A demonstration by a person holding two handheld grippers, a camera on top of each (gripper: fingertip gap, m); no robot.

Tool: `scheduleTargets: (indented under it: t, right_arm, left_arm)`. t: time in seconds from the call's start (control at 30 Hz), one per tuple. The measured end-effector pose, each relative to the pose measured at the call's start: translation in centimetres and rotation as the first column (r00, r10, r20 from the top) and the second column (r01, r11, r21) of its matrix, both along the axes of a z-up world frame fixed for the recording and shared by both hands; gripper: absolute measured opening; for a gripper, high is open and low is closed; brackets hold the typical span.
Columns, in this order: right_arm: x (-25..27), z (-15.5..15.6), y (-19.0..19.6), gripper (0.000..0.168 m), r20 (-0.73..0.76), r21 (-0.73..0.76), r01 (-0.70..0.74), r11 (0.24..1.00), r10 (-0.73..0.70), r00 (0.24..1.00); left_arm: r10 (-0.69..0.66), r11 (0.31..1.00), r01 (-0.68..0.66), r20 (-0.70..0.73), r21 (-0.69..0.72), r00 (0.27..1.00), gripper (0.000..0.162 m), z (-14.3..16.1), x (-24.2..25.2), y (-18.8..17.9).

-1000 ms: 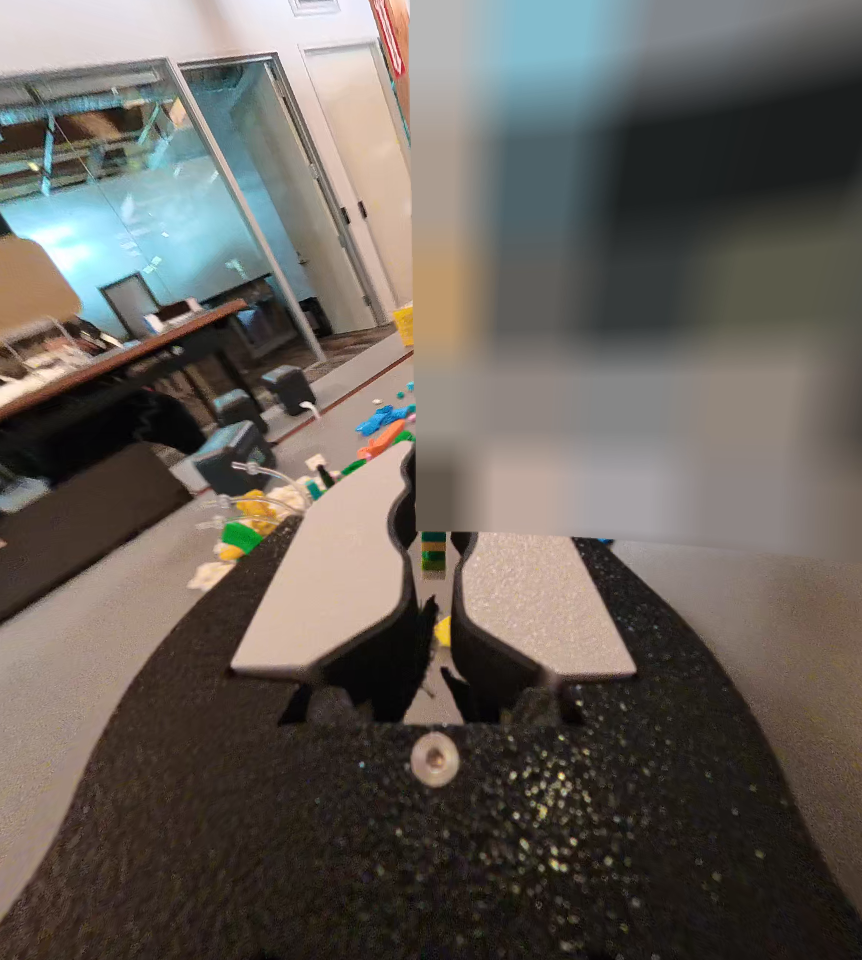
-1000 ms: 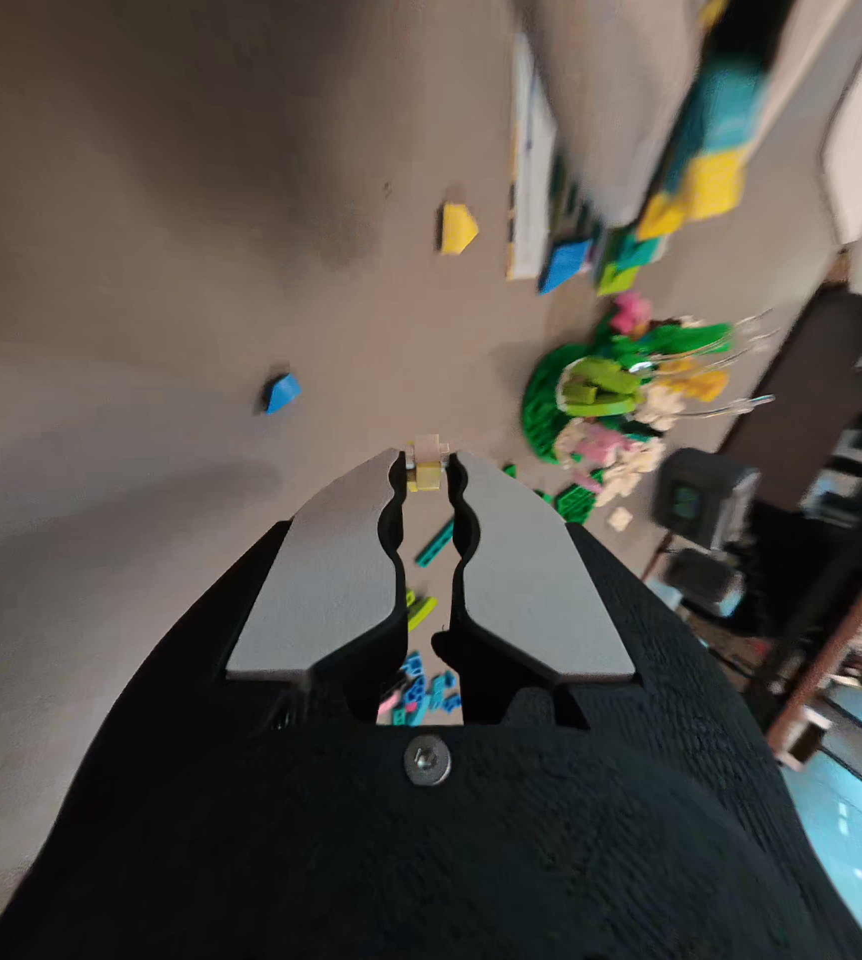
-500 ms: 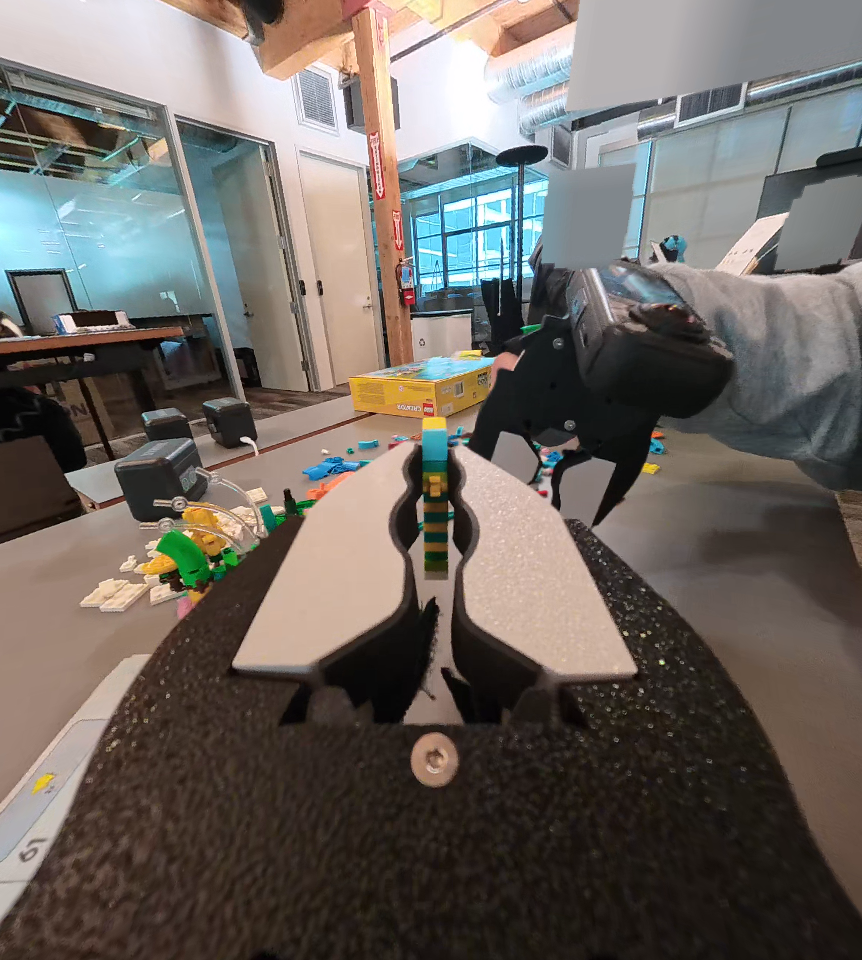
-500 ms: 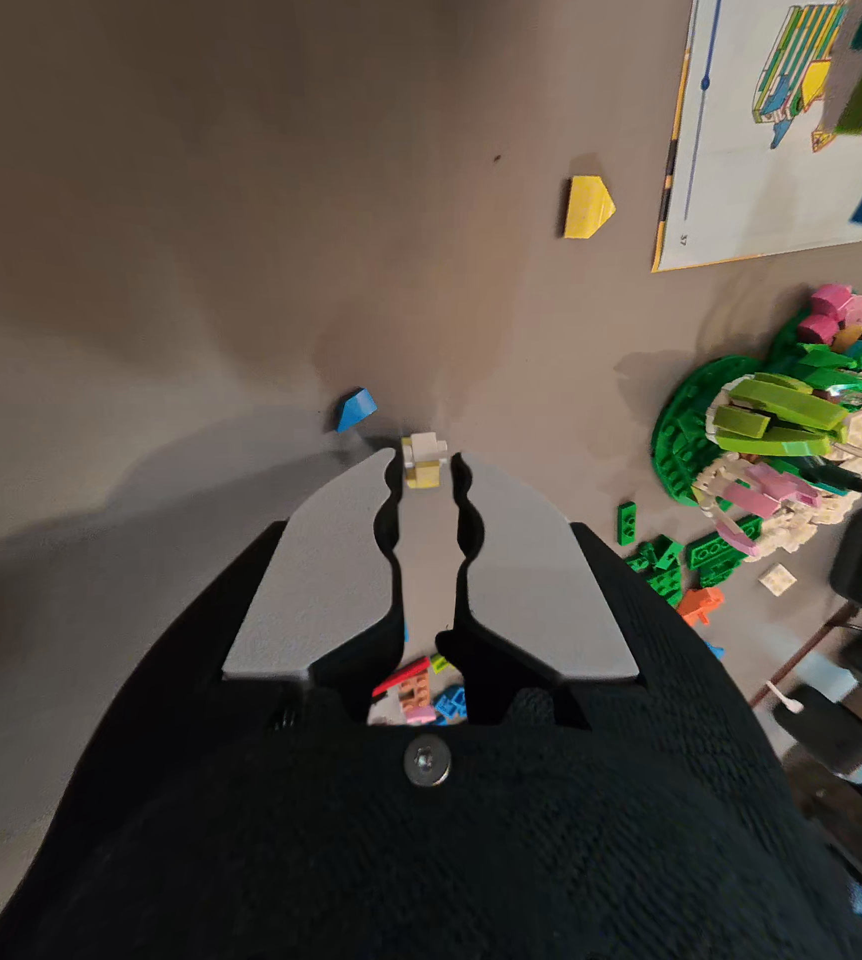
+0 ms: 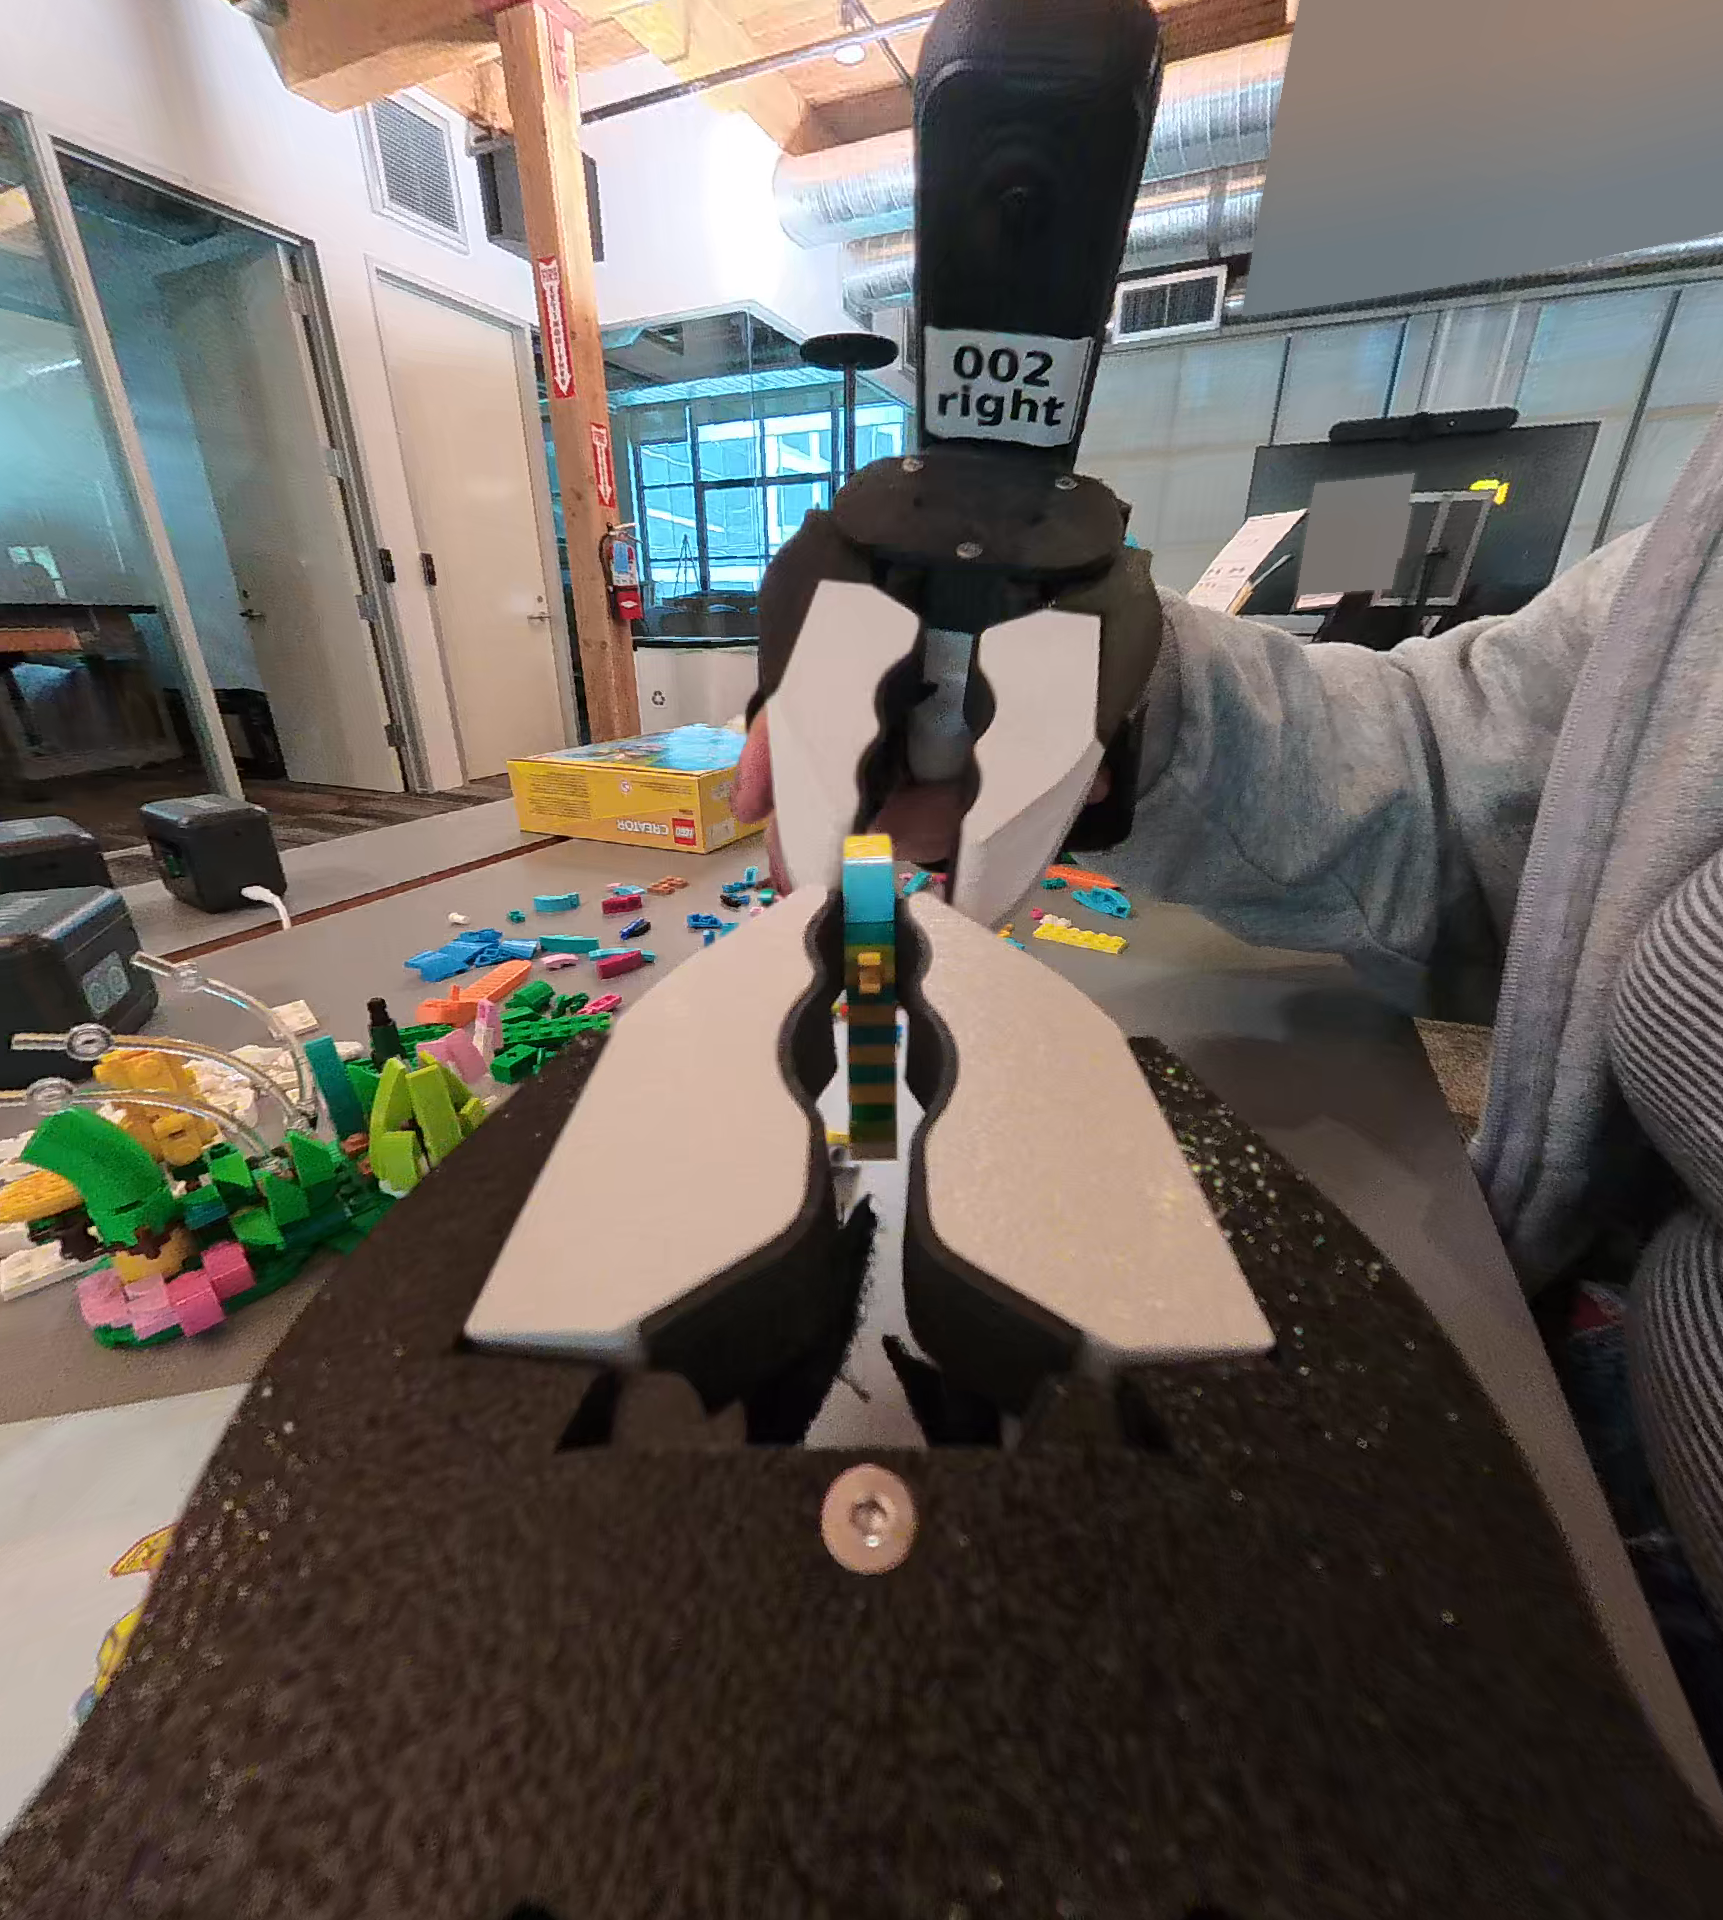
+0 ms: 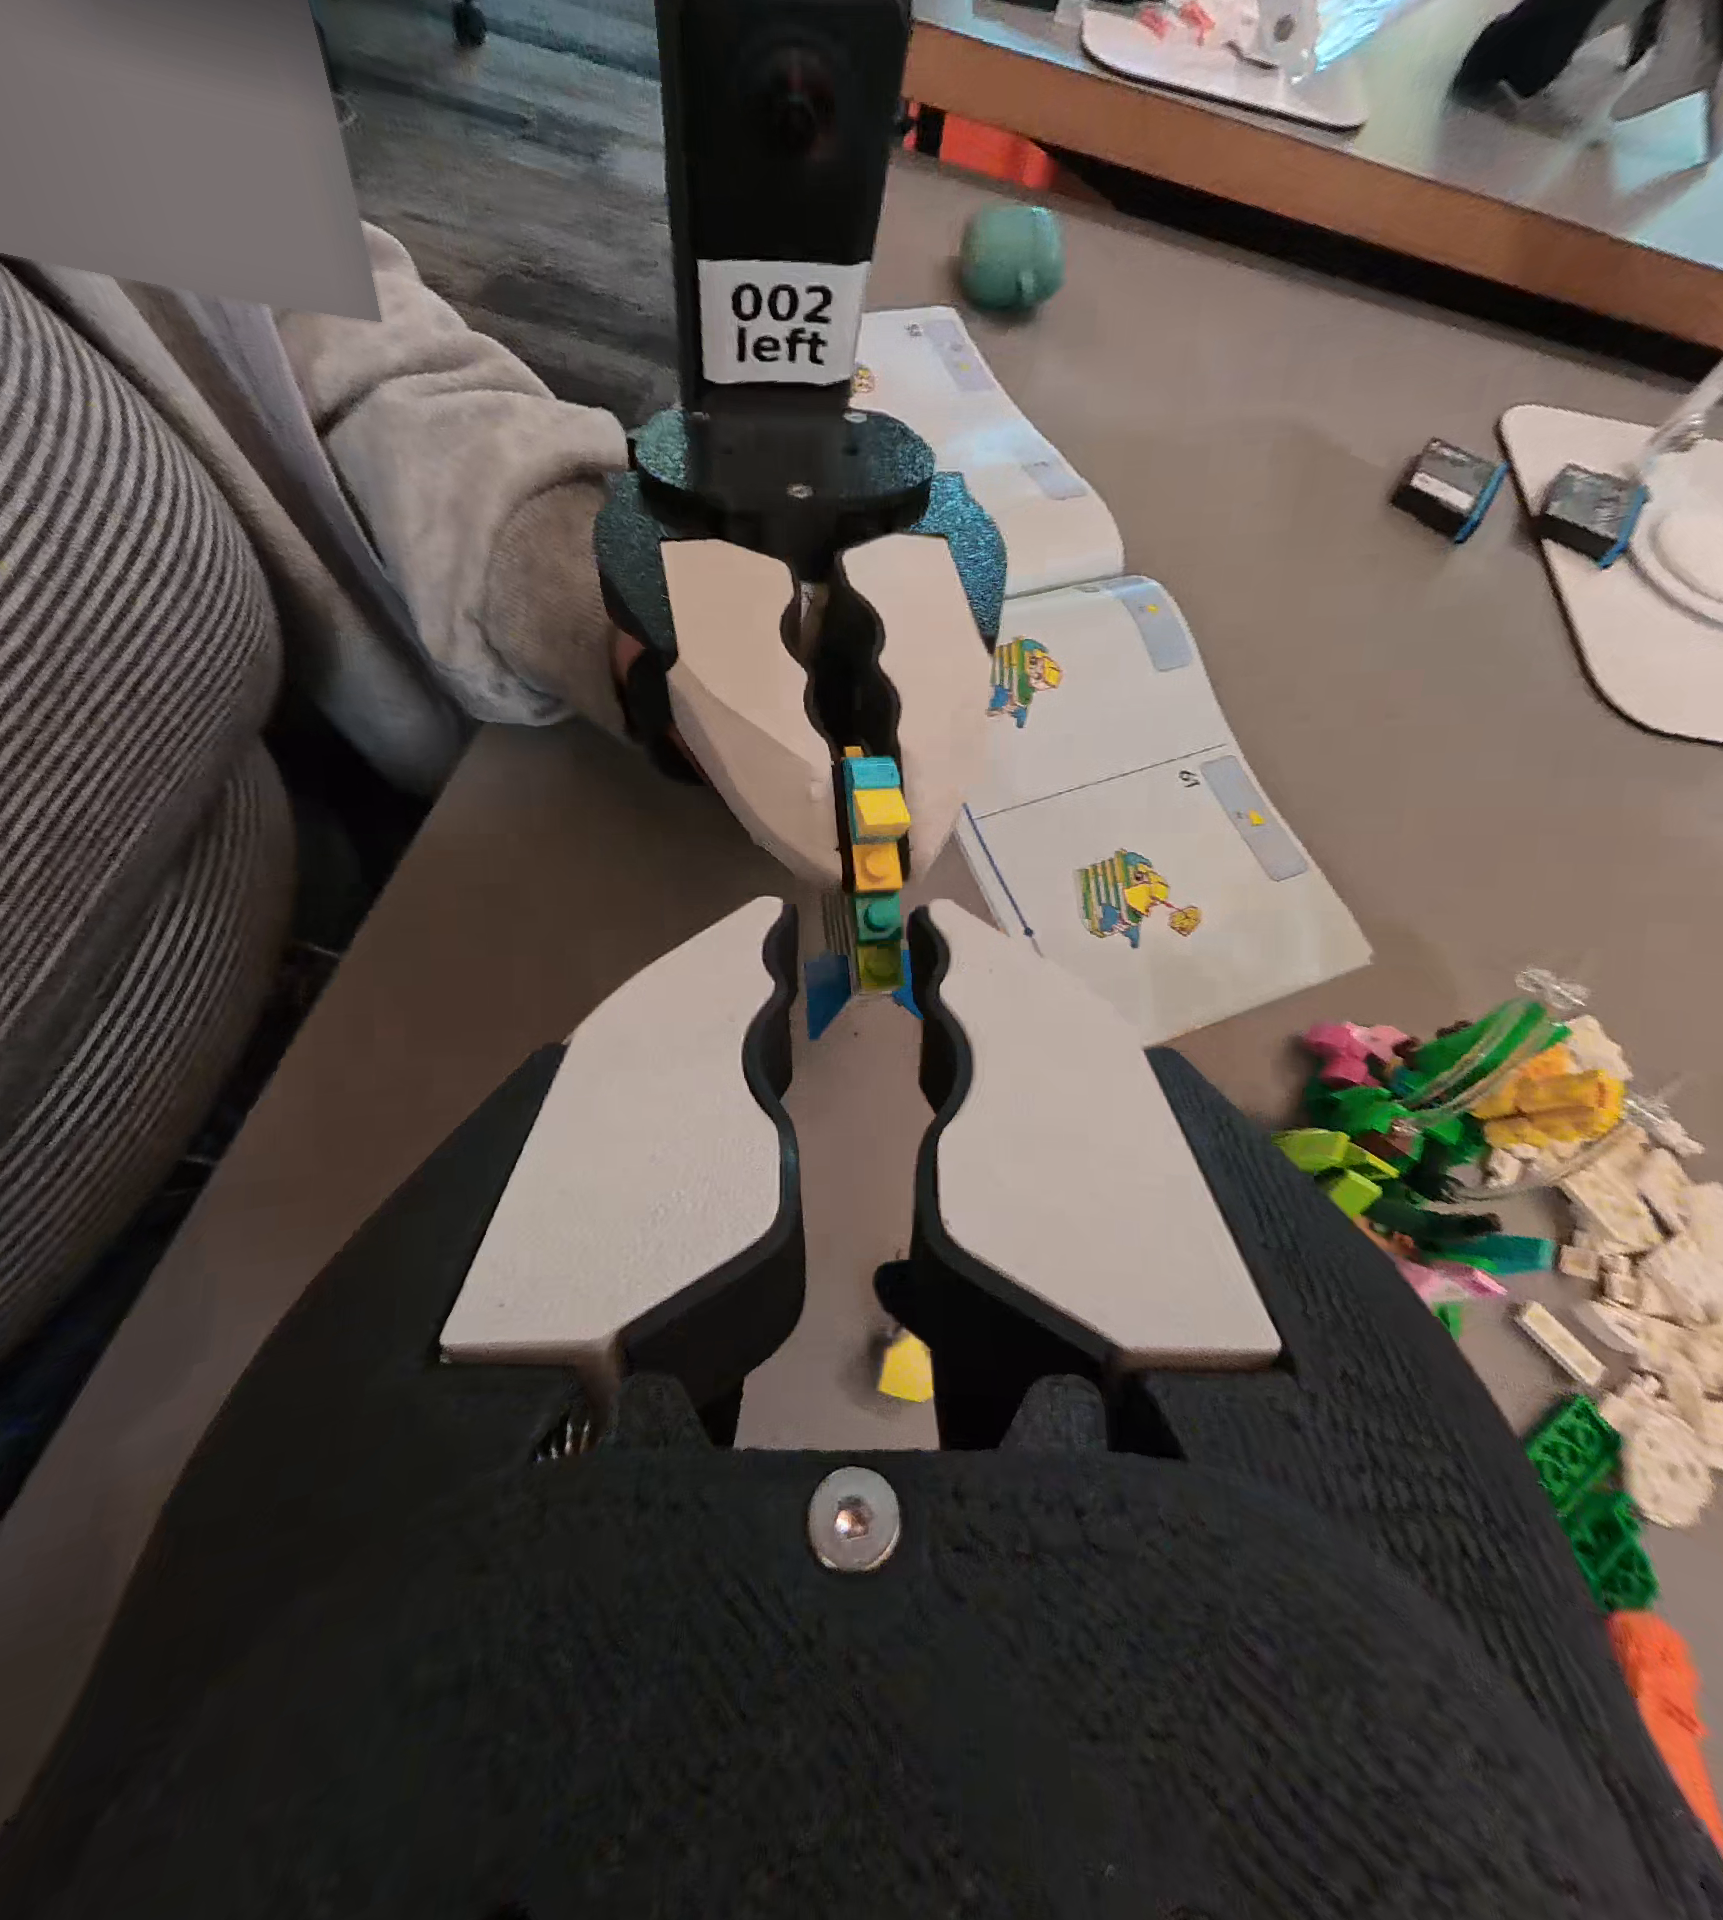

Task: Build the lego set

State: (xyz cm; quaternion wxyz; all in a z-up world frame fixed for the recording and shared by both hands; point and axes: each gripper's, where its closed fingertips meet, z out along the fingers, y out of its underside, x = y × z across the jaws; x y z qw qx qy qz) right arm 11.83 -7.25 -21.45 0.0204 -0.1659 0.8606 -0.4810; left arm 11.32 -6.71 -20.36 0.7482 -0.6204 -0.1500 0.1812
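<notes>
Over one grey table (image 6: 1356, 343), left tongs (image 5: 867, 914) clamping one striped brick stack (image 5: 869, 1039), right tongs (image 6: 846, 925) parted, empty, two open booklet pages (image 6: 1179, 831).

Bare table (image 6: 483, 966) btwn right gripper (image 6: 852, 925) & table edge, its left side. To its right: open instruction booklet (image 6: 1148, 831), flower lego model (image 6: 1439, 1132), white brick pile (image 6: 1667, 1299). Straight ahead blocked by left gripper (image 6: 862, 831) w/ striped lego stack (image 6: 872, 862).

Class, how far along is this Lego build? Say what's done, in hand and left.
Done: the green plant model stands assembled. In hand: the left gripper clamps a striped stack, the right gripper's tips flank its end. Left: loose bricks lie scattered, unused.
</notes>
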Motion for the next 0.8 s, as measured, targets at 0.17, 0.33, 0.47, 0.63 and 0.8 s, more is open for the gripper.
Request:
scheduleTargets:
  t: [0.17,0.33,0.47,0.63,0.8]
  right_arm:
    - [-0.4,0.2,0.1,0.007,-0.003,-0.024,0.013,1.0,-0.013,1.0]
    - [-0.7,1.1,0.5,0.007,0.091,-0.076,0.037,0.996,-0.03,0.995]
    - [-1.7,0.7,1.4,0.013,0.048,-0.086,0.07,0.994,-0.066,0.997]
    - [-4.9,-5.4,5.7,0.031,-0.088,0.201,0.2,0.959,-0.186,0.979]
    - [-5.5,-9.1,7.1,0.033,-0.068,0.283,0.32,0.904,-0.314,0.947]
  left_arm:
    - [0.026,1.0,-0.026,0.004,0.005,1.0,0.014,0.0,-0.3,0.0]
    - [0.036,0.997,-0.033,0.042,-0.073,0.998,0.011,-1.0,-0.7,0.5]
    - [0.058,0.993,-0.053,0.041,-0.11,0.997,0.008,-1.4,-0.8,0.5]
    - [0.154,0.983,-0.149,0.036,-0.109,0.987,0.008,-1.4,-1.8,-0.5]
    - [0.269,0.954,-0.268,-0.012,-0.135,0.963,0.008,-1.4,-2.6,-1.6]
